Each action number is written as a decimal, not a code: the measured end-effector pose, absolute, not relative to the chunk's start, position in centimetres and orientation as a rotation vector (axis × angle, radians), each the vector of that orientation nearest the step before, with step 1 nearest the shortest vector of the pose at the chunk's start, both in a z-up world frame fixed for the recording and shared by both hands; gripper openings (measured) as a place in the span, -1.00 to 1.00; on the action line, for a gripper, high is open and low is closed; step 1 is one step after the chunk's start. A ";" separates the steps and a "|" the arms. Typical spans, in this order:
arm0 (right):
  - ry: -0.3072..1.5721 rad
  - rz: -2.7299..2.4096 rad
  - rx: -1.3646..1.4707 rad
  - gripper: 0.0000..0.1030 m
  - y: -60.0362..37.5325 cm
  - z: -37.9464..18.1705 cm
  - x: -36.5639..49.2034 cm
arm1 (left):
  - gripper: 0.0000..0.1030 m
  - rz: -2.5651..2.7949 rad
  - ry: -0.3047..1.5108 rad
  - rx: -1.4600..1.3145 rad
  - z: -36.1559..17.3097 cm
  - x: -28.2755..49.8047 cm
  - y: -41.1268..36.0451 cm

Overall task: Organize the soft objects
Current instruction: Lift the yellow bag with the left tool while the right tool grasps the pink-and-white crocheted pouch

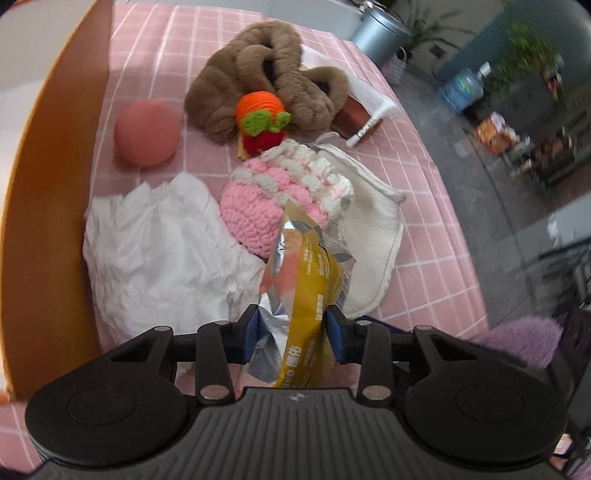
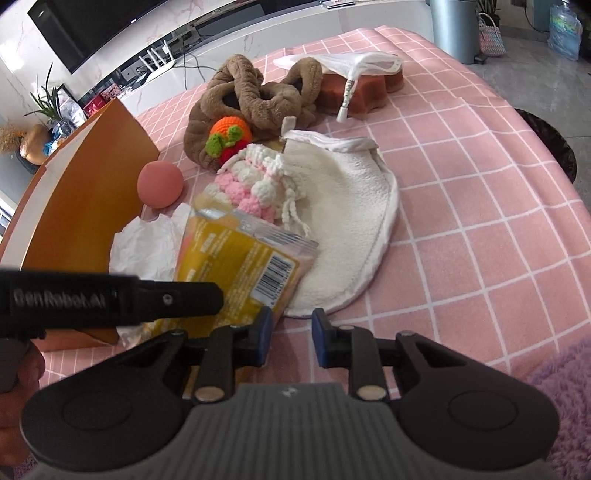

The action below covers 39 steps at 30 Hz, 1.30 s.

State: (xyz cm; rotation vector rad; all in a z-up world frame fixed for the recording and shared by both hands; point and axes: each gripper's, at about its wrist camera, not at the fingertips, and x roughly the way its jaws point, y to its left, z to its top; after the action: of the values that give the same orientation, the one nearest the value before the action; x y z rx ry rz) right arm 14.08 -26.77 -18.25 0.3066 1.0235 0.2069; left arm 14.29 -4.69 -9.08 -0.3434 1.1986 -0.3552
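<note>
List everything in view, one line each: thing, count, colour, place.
snack packet: 1, yellow and silver, held above the pile
crochet pouch: 1, pink and white, on the white cloth
white cloth: 1, cream, table centre
tissue: 1, white, beside the box
ball: 1, pink, by the box wall
brown plush: 1, brown, far side
crochet fruit: 1, orange, green, red, against the plush
box: 1, orange, left
left gripper: 1, black, blue fingers, shut on packet
right gripper: 1, black, open

Table cover point(image 2: 461, 206): pink checked cloth
Bin point(image 2: 452, 26): grey metal, beyond the table
Television point(image 2: 85, 26): dark, on the wall
Water bottle point(image 1: 461, 86): blue, on the floor
</note>
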 end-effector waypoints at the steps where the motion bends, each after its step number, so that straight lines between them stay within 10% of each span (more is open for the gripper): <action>1: 1.028 0.203 0.322 -0.53 -27.0 -18.3 14.1 | -0.18 -0.378 1.176 -0.354 -8.6 13.8 -4.6; 20: 1.026 0.237 0.305 -0.55 -26.4 -18.4 13.9 | 0.33 -0.275 1.110 -0.207 -11.1 13.7 -6.5; 28: 1.022 0.238 0.304 -0.57 -26.5 -18.3 13.8 | -0.27 -0.288 1.047 -0.222 -10.2 12.6 -6.4; 39: 0.949 0.236 0.284 -0.28 -26.5 -15.2 13.0 | -0.56 -0.312 0.890 -0.174 -6.1 11.0 -5.4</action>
State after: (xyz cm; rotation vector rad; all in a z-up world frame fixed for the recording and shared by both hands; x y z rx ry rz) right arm 12.95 -26.45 -15.17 0.2844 0.9492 0.2364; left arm 11.04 -5.37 -6.14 -0.1743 0.8901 -0.3122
